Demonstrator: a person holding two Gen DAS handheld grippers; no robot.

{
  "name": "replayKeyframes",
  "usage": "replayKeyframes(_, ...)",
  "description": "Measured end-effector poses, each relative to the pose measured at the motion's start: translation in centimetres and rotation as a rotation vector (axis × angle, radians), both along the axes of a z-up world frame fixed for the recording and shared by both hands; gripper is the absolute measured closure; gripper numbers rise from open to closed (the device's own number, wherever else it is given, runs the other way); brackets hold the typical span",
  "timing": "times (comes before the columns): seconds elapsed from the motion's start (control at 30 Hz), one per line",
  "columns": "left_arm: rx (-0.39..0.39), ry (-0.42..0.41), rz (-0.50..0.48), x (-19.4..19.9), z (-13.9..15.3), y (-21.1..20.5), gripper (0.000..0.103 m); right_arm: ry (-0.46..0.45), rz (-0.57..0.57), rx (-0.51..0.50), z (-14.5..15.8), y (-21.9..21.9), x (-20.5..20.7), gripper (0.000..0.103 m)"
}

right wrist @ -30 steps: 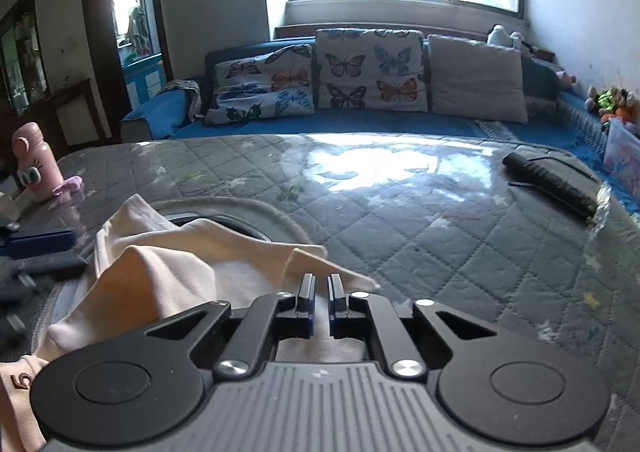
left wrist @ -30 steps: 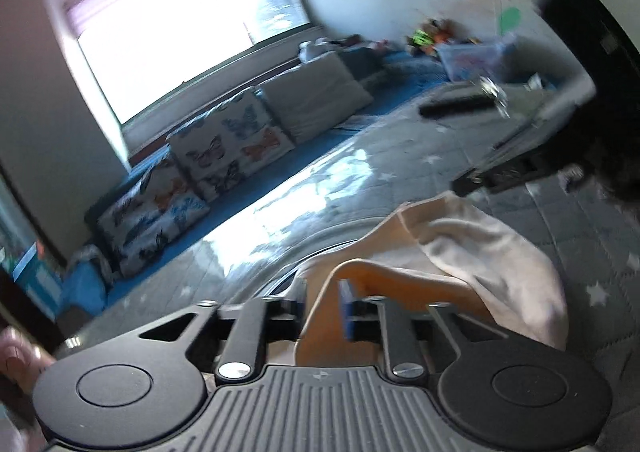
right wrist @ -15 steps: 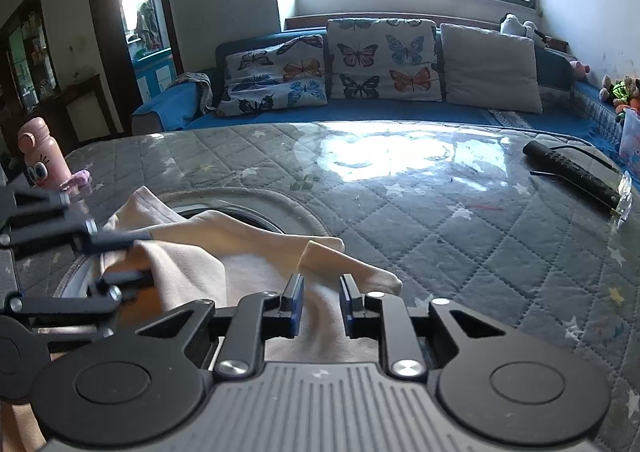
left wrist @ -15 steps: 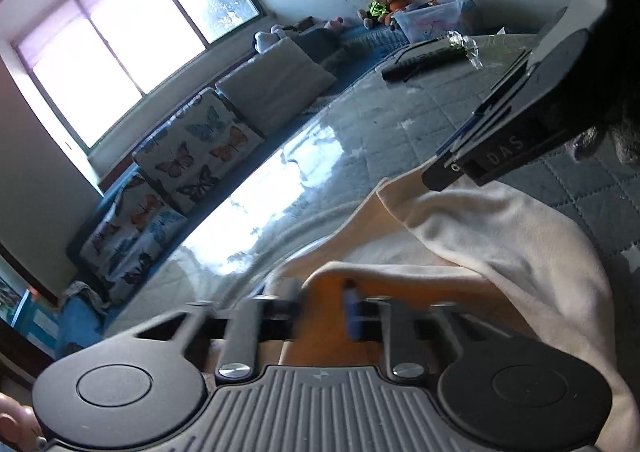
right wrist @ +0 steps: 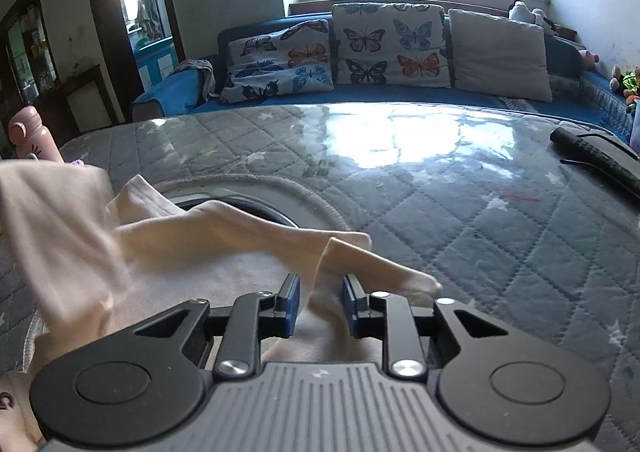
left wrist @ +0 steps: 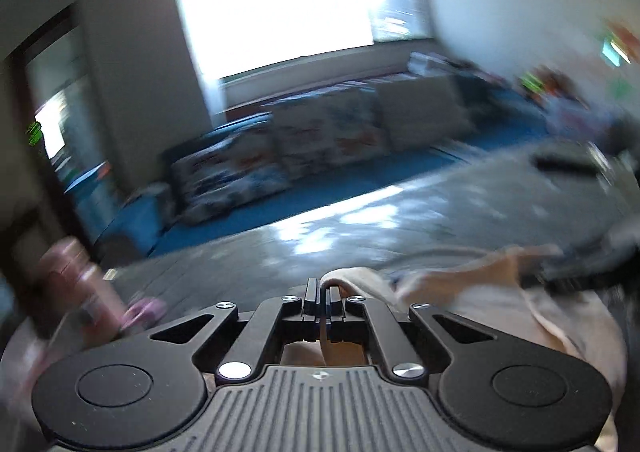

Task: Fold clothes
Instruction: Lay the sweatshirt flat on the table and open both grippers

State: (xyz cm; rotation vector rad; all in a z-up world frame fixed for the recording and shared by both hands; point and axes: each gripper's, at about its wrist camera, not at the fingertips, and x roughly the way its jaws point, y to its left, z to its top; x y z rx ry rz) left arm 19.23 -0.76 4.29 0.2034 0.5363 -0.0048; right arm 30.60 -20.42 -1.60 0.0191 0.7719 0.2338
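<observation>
We see the left gripper point(left wrist: 323, 302) with its fingers pressed together on a fold of the cream garment point(left wrist: 500, 292); the cloth rises out between the fingertips and trails off toward 3 o'clock in the left wrist view, which is heavily motion-blurred; a dark shape at 3 o'clock meets the cloth, too smeared to identify; pink bottle point(left wrist: 76, 284) at 9 o'clock, blurred.

In the right wrist view the right gripper point(right wrist: 318, 306) has its blue-padded fingers point(right wrist: 289, 310) spread apart; a ridge of the cream garment point(right wrist: 224, 244) stands between them, and we cannot tell whether either pad touches it; the garment lies rumpled on the grey quilted table cover point(right wrist: 460, 212) from 6 to 9 o'clock, partly over a round rope-edged opening point(right wrist: 256, 192); one raised flap at 9 o'clock is blurred.

Pink bottle point(right wrist: 30, 132) at 9 o'clock on the far edge; black folded umbrella point(right wrist: 592, 158) at 3 o'clock on the cover, well apart from the garment; butterfly cushions point(right wrist: 340, 52) on the blue sofa point(right wrist: 172, 92) at 12 o'clock under the window.
</observation>
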Motion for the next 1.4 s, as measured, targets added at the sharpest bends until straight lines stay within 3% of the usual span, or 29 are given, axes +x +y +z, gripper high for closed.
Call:
replayKeyframes(0.33,-0.311,0.06,0.456,-6.5,-0.5,12.4,0.1,-0.02,-0.014,-0.063,-0.7,1.6,0.7,0.076)
replayKeyframes(0.4,-0.343,0.091,0.501,-7.6,-1.4,13.9,0.099,-0.031,-0.013,-0.099,-1.0,2.3,0.7,0.077)
replayKeyframes(0.47,-0.349,0.11,0.518,-8.4,-2.1,14.6,0.098,-0.045,-0.018,-0.15,-1.1,3.0,0.6,0.091)
replayKeyframes(0.57,-0.354,0.13,0.527,-9.3,-2.8,15.0,0.096,-0.058,-0.026,-0.183,-1.0,3.0,0.3,0.1)
replayKeyframes(0.8,-0.365,0.145,0.517,-9.3,-3.3,14.3,0.092,-0.13,-0.064,-0.124,2.6,-0.3,-3.0,0.101)
replayKeyframes(0.87,-0.365,0.15,0.518,-9.4,-3.4,14.2,0.082,-0.152,-0.084,-0.109,3.8,-1.8,-4.5,0.101)
replayKeyframes(1.0,-0.361,0.154,0.507,-9.7,-3.6,13.8,0.076,-0.168,-0.142,-0.074,5.4,-5.1,-7.6,0.101)
replayKeyframes(1.17,-0.354,0.152,0.492,-10.3,-3.8,13.5,0.072,-0.163,-0.215,-0.047,5.6,-8.6,-12.2,0.101)
replayKeyframes(1.4,-0.343,0.153,0.482,-11.5,-3.9,13.6,0.068,-0.093,-0.339,-0.02,3.2,-12.1,-18.6,0.101)
